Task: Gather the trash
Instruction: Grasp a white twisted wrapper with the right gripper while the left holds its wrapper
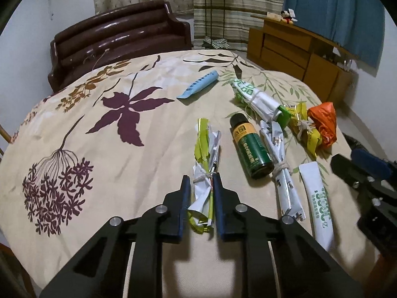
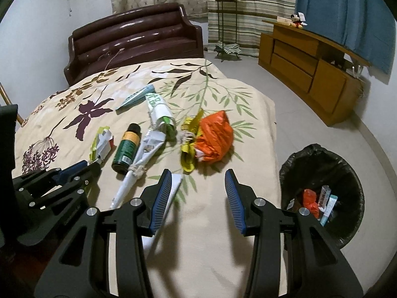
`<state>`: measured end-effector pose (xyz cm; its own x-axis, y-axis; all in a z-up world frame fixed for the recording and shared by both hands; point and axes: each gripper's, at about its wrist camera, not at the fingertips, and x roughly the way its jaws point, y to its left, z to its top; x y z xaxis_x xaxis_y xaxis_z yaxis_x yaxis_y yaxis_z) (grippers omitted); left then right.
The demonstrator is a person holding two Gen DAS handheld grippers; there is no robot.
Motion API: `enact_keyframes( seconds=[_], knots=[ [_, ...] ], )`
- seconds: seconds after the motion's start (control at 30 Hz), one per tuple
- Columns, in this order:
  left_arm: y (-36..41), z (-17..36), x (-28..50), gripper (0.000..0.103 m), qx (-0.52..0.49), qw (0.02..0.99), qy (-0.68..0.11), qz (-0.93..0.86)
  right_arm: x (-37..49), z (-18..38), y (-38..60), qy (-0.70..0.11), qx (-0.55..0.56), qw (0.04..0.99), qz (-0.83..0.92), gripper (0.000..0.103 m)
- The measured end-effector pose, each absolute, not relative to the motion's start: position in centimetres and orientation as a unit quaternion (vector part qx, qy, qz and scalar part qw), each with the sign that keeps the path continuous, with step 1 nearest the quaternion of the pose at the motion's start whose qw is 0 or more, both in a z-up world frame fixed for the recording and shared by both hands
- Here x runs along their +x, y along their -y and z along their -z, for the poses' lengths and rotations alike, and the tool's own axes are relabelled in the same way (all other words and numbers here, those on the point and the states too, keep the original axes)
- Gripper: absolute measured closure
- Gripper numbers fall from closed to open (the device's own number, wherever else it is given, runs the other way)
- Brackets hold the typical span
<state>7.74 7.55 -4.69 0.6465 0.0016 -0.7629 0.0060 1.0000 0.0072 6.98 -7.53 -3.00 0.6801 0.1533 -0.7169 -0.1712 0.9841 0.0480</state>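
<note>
Two tools over a surface (image 1: 74, 114) draped in a leaf-print cloth. The left tool (image 1: 201, 181) is clenched on a string-tied bundle of white and yellow-green wrappers (image 1: 204, 154) — both pads press its sides, and the bundle lies flat on the cloth. The right tool (image 2: 198, 176) is released, jaws apart with only bare cloth between them; its left finger overlaps a flat white sachet (image 2: 173, 186).

Trash on the cloth, from the left wrist view: a green spray can (image 1: 250, 144) on its side just right of the gripped bundle, a long white tied wrapper (image 1: 282, 164) touching the can, a blue tube (image 1: 198, 87) further back, a white-green rolled packet (image 1: 253, 96), a yellow wrapper (image 1: 305, 126) beside a crumpled orange bag (image 1: 325, 121).

A black-lined bin (image 2: 322, 156) stands on the floor off the surface's right edge — already holding a few pieces.
</note>
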Motion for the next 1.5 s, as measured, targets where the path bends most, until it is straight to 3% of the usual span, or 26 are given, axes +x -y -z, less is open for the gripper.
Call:
enact_keyframes(
  seconds=[0.53, 0.6, 0.83, 1.5],
  knots=[
    [-12.8, 2.4, 5.6, 0.085, 0.002, 0.927, -0.372, -0.054, 7.0, 3.6, 1.8, -0.403, -0.04, 0.904, -0.134, 0.062],
    [-13.4, 2.3, 5.5, 0.085, -0.004, 0.927, -0.371, -0.057, 7.2, 4.1, 1.3, -0.41, -0.045, 0.901, -0.134, 0.072],
    [-14.0, 2.5, 5.2, 0.085, -0.018, 0.928, -0.37, -0.05, 7.4, 5.1, 0.6, -0.429, -0.05, 0.892, -0.133, 0.092],
    [-11.7, 1.3, 3.8, 0.085, -0.039, 0.935, -0.353, -0.014, 5.2, 2.1, 3.6, -0.387, -0.031, 0.915, -0.113, 0.094]
  ],
)
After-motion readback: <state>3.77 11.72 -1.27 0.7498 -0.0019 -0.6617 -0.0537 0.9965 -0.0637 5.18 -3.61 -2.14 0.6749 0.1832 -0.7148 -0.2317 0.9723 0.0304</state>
